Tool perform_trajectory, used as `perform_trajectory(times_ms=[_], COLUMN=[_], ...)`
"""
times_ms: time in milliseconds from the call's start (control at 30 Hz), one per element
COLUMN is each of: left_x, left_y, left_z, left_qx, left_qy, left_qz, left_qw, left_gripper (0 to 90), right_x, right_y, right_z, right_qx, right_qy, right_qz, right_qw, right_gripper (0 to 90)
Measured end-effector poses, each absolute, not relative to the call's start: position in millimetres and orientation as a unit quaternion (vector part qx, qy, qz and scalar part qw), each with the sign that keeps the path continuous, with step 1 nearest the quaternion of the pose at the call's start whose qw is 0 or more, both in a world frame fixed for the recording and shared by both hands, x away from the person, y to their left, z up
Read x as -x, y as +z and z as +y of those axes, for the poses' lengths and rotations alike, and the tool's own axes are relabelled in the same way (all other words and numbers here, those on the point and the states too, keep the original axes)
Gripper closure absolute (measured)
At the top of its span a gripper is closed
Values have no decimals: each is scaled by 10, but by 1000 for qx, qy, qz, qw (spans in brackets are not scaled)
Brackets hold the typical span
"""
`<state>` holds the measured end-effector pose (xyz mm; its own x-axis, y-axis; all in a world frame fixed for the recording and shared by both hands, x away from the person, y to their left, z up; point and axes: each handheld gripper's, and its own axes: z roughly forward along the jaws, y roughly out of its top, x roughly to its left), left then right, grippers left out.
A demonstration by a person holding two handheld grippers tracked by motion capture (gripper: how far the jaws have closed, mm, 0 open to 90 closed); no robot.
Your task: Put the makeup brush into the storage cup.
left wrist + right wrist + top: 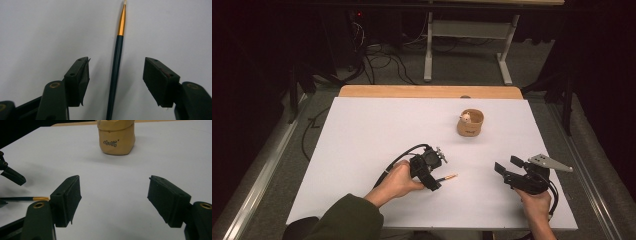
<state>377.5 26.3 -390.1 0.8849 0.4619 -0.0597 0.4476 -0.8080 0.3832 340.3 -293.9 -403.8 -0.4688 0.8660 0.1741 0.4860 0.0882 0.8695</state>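
Paintbrush [115,67] is lying light and slippery between your left gripper's [116,75] spread fingers [78,77]; you're aiming below the gold ferrule [121,23].

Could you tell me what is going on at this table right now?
A person works at a white table with a gripper in each hand. The left gripper is down over a thin paintbrush lying on the table; the brush sits between its open jaws, untouched by the pads. The right gripper is open and empty, pointing toward a small tan pouch farther back.
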Motion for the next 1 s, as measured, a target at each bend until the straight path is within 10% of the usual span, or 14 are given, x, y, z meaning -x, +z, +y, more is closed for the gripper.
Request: perform_trajectory(times_ms=[1000], left_x=[-3753], left_y=[-3992], left_z=[248], left_qx=[-957], left_qy=[20], left_qz=[242], left_qw=[158], left_gripper=[607], right_x=[-3428], right_y=[-4059], right_z=[-2927], right_qx=[-477], right_qy=[473], right_qz=[717], right_qw=[189], right_gripper=[285])
